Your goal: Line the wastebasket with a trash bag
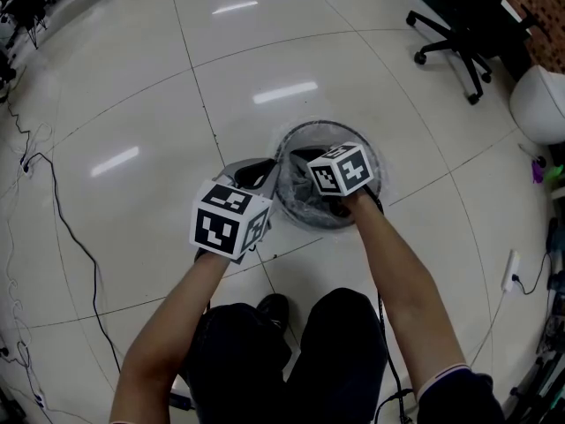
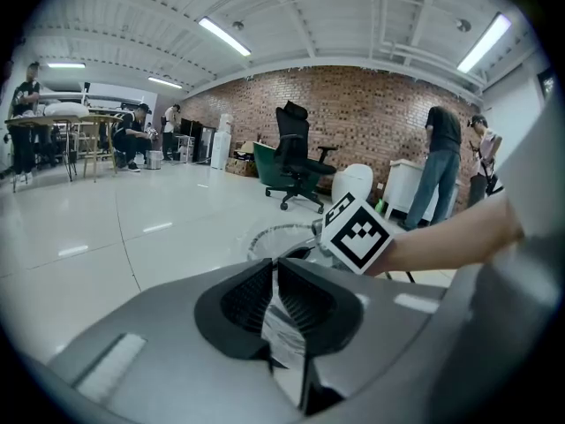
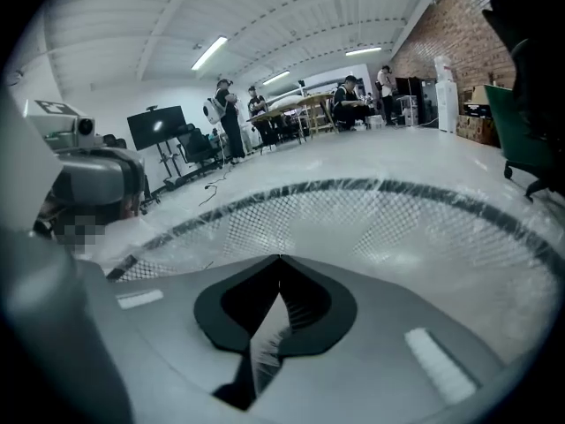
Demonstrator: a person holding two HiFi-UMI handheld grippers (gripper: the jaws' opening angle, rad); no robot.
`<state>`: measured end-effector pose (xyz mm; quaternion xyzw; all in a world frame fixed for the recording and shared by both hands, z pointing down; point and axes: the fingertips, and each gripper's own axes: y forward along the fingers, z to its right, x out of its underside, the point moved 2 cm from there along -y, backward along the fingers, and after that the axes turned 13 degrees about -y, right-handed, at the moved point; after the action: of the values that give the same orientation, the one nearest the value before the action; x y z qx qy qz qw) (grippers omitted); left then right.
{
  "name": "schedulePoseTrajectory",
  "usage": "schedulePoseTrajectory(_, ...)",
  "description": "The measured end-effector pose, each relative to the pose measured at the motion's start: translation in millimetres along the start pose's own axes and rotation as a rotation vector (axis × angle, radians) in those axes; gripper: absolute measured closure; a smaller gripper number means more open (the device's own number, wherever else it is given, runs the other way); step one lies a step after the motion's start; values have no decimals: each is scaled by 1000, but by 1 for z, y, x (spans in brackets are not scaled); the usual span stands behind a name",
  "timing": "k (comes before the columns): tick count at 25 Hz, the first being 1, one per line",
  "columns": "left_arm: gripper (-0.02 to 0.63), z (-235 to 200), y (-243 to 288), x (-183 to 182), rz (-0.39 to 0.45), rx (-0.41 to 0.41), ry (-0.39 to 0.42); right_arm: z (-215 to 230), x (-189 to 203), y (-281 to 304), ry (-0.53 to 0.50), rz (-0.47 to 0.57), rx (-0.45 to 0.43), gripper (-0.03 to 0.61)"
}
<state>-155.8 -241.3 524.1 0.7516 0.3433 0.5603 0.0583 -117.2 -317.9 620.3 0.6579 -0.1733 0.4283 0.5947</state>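
A round black mesh wastebasket (image 1: 374, 193) stands on the white tiled floor, with a clear trash bag (image 1: 311, 212) hanging inside it. My left gripper (image 1: 258, 173) sits at the basket's left rim, shut on a strip of the clear bag (image 2: 284, 325). My right gripper (image 1: 311, 159) reaches over the basket's opening from the near side. In the right gripper view its jaws (image 3: 279, 263) are shut on thin bag film (image 3: 265, 343), and the mesh rim (image 3: 380, 184) with plastic over it curves just ahead. The left gripper view (image 2: 274, 268) shows the basket (image 2: 278, 234) and the right cube (image 2: 357, 232).
A black office chair (image 1: 463, 34) and a white rounded bin (image 1: 538, 104) stand at the far right. Cables (image 1: 62, 210) trail over the floor at left, and a power strip (image 1: 510, 272) lies at right. People (image 2: 441, 175) stand by the brick wall. My shoe (image 1: 274, 307) is near the basket.
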Motion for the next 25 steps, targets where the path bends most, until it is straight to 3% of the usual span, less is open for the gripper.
schedulePoseTrajectory(8,595,2,-5,-2,7,-14,16,0,-28,-31,-12,75,30,575)
schedulePoseTrajectory(16,597,15,-6,-20,38,5,46,-3,-66,-88,-45,220,86,577)
schedulePoseTrajectory(20,603,30,-9,-44,82,49,95,-5,-87,-125,-65,297,120,577)
schedulePoseTrajectory(25,603,51,-14,-87,115,88,98,-4,-107,-178,-96,333,195,577)
